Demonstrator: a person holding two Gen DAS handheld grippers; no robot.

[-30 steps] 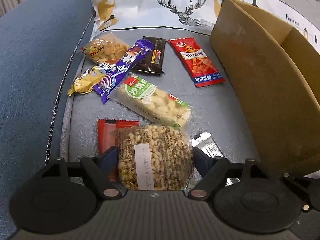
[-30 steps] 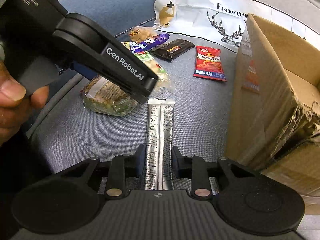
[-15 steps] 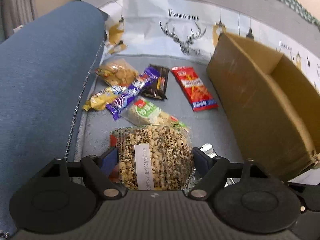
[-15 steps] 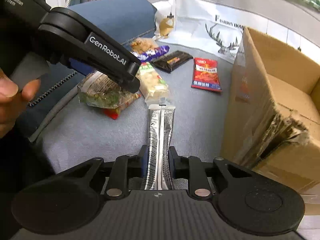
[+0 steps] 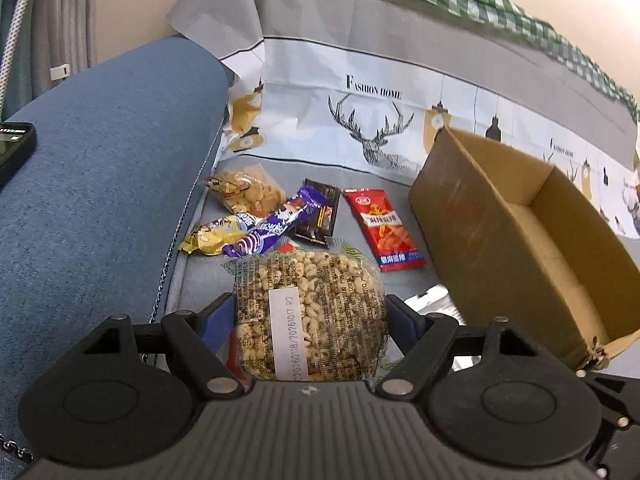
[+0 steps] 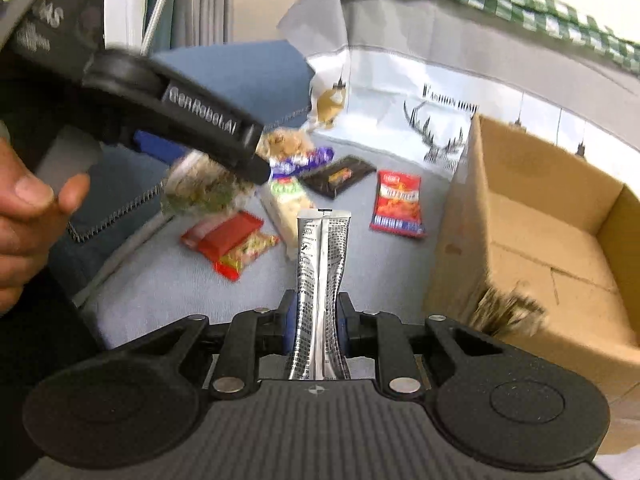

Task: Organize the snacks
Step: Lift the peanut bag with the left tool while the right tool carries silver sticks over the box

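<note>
My left gripper is shut on a clear bag of puffed grains with a white label, held above the grey seat cushion. In the right wrist view that bag hangs blurred under the left gripper. My right gripper is shut on a long silver sachet, which sticks out forward. An open cardboard box stands to the right of both, seen also as the box in the right wrist view.
Loose snacks lie on the cushion: a red packet, a black packet, a purple wrapper, a yellow wrapper, a cracker bag, a red-and-yellow packet. A blue armrest bears a phone. A hand holds the left gripper.
Both grippers have risen, each with its packet. The puffed-grain bag has come up off the red-and-yellow packet, and the silver sachet is off the cushion. More of the backrest shows.
</note>
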